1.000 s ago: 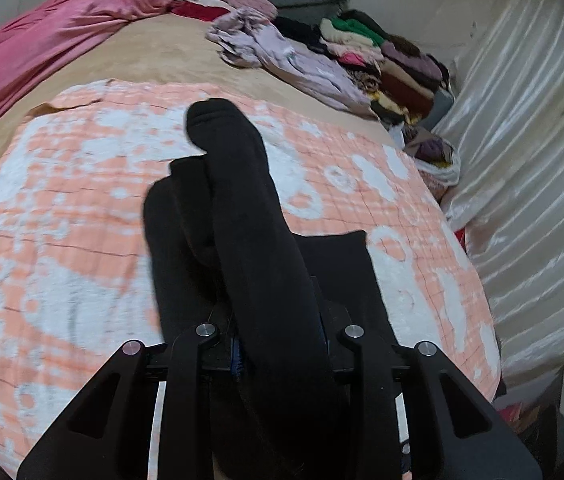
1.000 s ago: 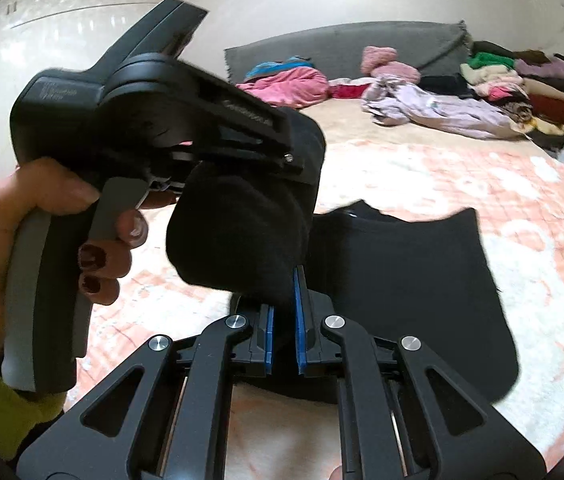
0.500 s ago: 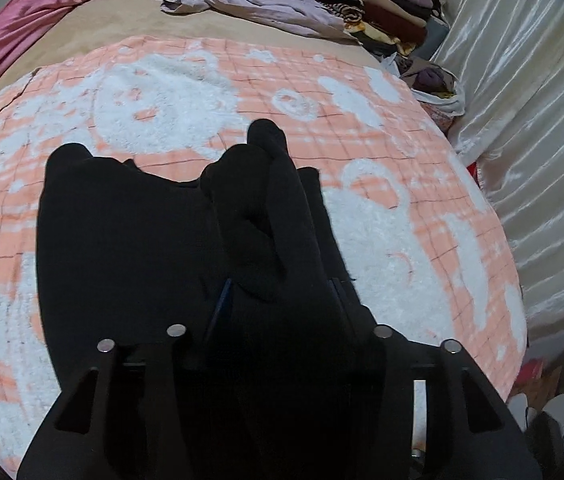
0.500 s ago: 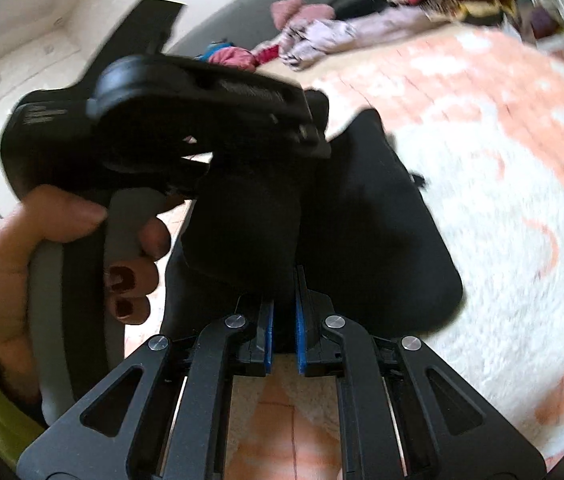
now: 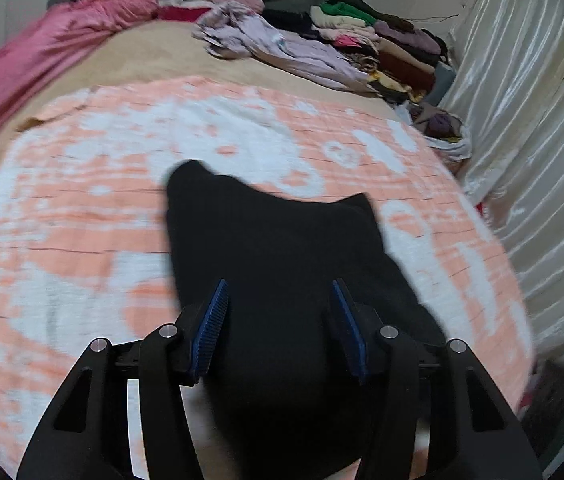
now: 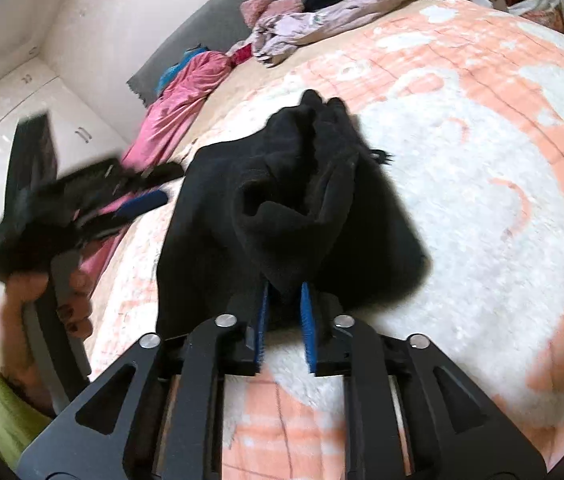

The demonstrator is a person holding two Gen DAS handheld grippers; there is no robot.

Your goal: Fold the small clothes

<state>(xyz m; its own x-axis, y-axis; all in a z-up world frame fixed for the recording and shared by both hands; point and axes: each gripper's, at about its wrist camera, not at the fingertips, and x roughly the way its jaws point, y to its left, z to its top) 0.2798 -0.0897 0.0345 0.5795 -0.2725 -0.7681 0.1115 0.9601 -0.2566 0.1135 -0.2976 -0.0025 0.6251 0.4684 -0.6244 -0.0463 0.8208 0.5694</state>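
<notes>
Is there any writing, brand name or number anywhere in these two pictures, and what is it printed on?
No readable text in either view.
Left tongs: the body bears small marks, too blurred by motion to read.
Black garment: no label or print shows.
Patterned blanket: only an orange and white pattern, no words.
Pile of clothes: too small to tell.

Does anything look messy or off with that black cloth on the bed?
Yes. The black garment is bunched in a lumpy ridge on top instead of lying flat, one fold between the right gripper fingers.
</notes>
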